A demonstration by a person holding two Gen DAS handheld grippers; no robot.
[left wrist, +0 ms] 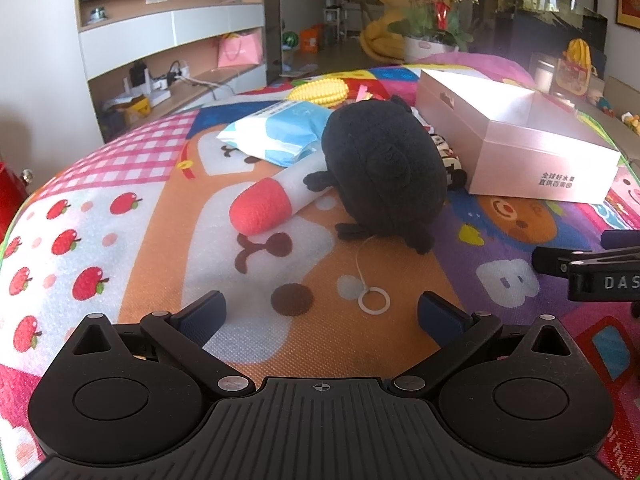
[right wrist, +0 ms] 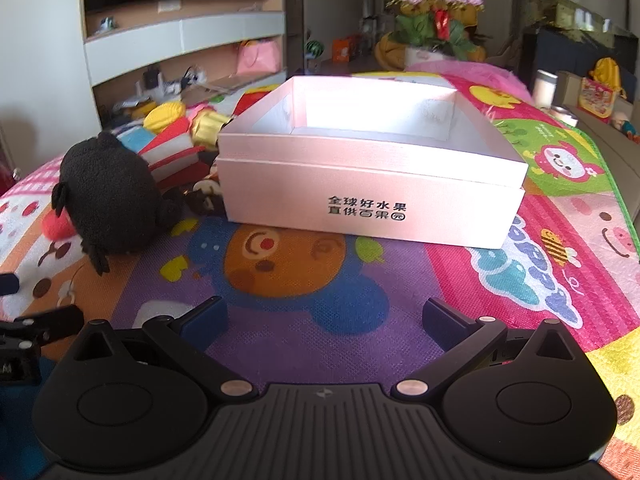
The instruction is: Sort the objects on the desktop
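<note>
A black plush toy (left wrist: 382, 172) lies on the colourful mat, with a white ring on a string (left wrist: 374, 300) trailing toward me. A red-tipped white plush tube (left wrist: 264, 204), a blue-white tissue pack (left wrist: 280, 132) and a yellow corn toy (left wrist: 320, 90) lie beside and behind it. An open pink box (left wrist: 516, 140) stands to the right. My left gripper (left wrist: 322, 314) is open and empty, just short of the ring. My right gripper (right wrist: 324, 318) is open and empty, in front of the pink box (right wrist: 372, 184); the black plush (right wrist: 108, 204) lies to its left.
The patterned play mat (right wrist: 320, 280) covers the surface. More toys (right wrist: 188, 132) are piled left of the box. A potted plant with purple flowers (right wrist: 436, 20) stands behind the mat. The right gripper's body (left wrist: 600, 268) shows at the left view's right edge.
</note>
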